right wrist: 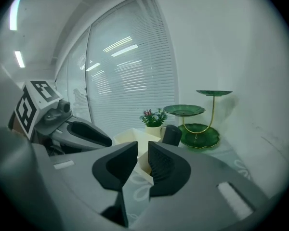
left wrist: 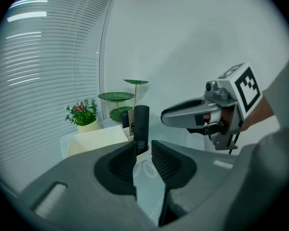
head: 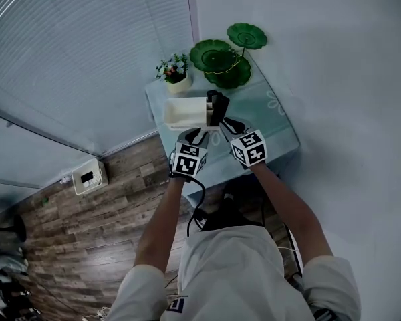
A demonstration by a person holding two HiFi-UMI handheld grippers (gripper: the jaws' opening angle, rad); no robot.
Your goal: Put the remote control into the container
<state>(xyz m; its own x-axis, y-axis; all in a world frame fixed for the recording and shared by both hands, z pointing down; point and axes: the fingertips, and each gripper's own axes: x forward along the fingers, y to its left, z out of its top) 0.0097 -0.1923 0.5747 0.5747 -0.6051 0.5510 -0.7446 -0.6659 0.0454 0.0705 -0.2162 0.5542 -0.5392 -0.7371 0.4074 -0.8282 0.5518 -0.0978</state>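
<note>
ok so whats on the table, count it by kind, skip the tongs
white container: 1
remote control: 1 for sure, standing upright in the container; the other bits beside it are too small to tell
flower pot: 1
green tiered stand: 1
total: 4

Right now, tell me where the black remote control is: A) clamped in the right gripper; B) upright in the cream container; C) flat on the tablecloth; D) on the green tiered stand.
B: the remote control stands upright with its lower end down inside the container.
</note>
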